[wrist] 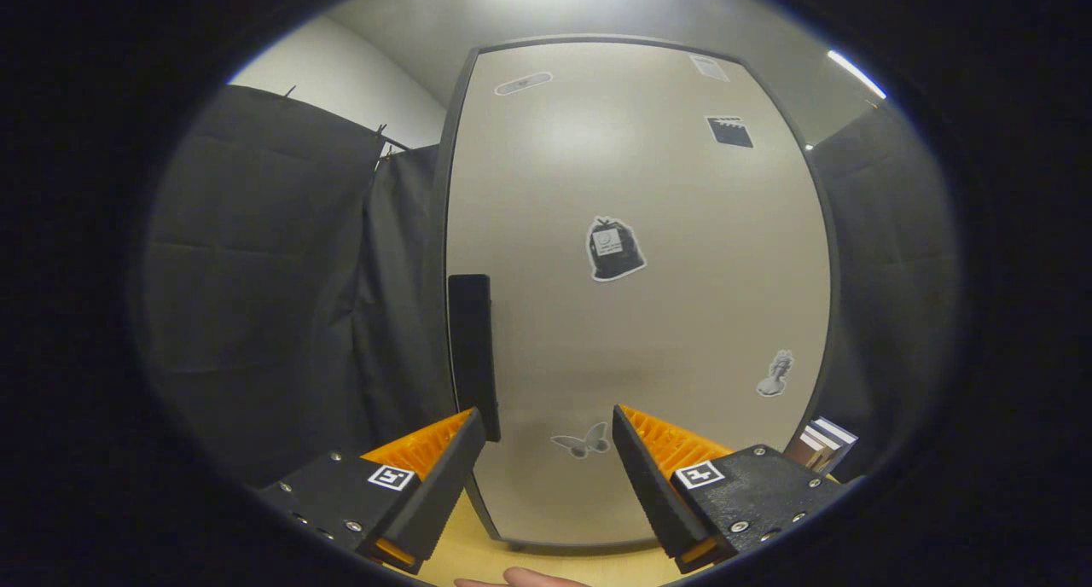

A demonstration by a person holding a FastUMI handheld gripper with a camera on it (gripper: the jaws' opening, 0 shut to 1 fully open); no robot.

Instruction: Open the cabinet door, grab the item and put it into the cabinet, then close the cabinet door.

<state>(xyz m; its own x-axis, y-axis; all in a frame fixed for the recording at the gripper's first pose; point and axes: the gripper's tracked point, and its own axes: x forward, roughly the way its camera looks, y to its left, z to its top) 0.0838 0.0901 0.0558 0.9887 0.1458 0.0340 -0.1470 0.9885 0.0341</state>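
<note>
Gripper (548, 438) released with 2 fingers spread and nothing between them, closed cabinet door (665, 314) just ahead, its dark vertical handle (472, 352) beyond the left fingertip, small boxed item (823, 442) beside the cabinet's lower right corner, on the wooden table (478, 553).

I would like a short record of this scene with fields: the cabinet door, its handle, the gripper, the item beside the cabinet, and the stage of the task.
cabinet door: shut, pale, with several stickers on it
handle: dark vertical bar at the door's left edge, just beyond the left fingertip
gripper: open, fingers apart, holding nothing, facing the door
item: small stack of boxes to the right of the cabinet, beyond the right finger
surface: wooden tabletop under the cabinet
task stage: door not yet opened
</note>
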